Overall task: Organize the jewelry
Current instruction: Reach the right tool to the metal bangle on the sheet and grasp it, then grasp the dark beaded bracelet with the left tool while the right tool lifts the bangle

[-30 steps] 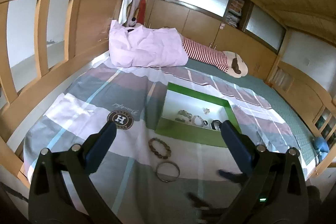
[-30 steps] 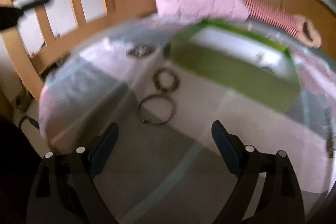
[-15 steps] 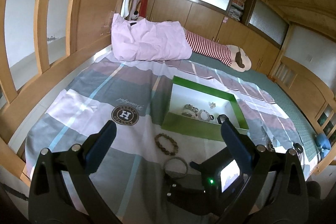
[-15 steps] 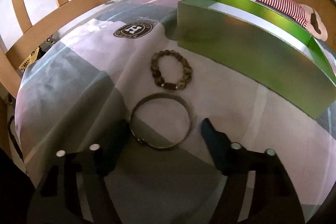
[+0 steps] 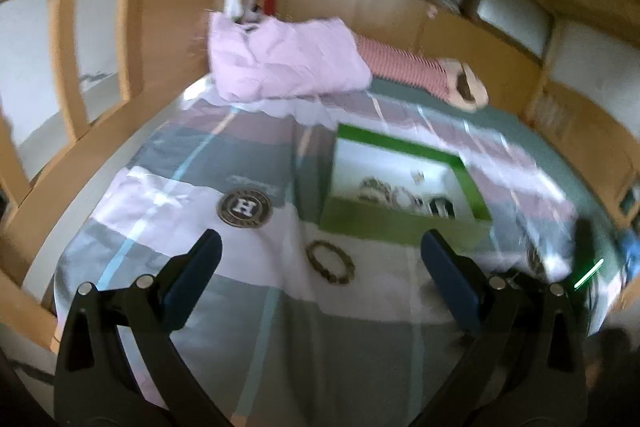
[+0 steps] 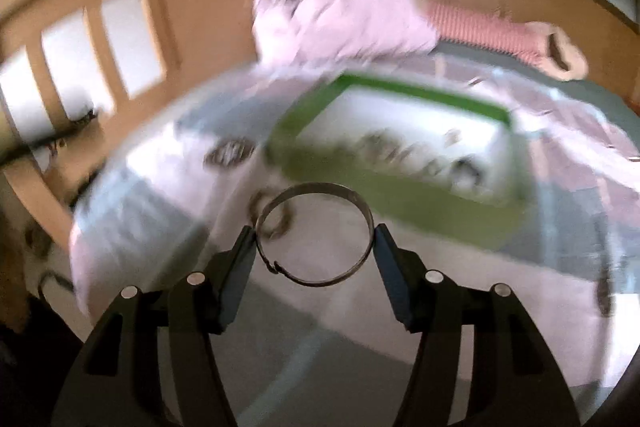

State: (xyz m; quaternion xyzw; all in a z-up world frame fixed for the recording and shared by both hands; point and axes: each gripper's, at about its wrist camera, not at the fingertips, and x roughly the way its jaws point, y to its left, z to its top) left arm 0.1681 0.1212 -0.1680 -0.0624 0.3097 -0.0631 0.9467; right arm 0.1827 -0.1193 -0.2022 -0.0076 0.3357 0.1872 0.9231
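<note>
R gripper (image 6: 315,235): fingers pinch a thin round silver metal bangle (image 6: 315,233) by its two opposite sides, blue pads touching the band L and R. Bangle is held clear of the bed, clasp end at lower L of the ring. Bkgd in this view is blurred.

L gripper (image 5: 320,259): jaws spread wide, nothing between them, hanging above the striped pink/grey bedsheet (image 5: 160,203).

Brown beaded bracelet (image 5: 330,262): lies flat on the sheet, between the L gripper's fingertips in the L wrist view, just in front of the box's near wall. In the R wrist view it shows partly behind the bangle's L edge.

Shallow green rectangular box w/ white interior (image 5: 400,223): sits on the sheet, open top. Several small jewelry pcs (image 5: 384,189) lie inside near the front wall; too blurred to identify individually.

Round "H" logo print (image 5: 245,207) is L of the box. Crumpled pink quilt (image 5: 284,59) is at the far end of the bed, well apart from the box.
</note>
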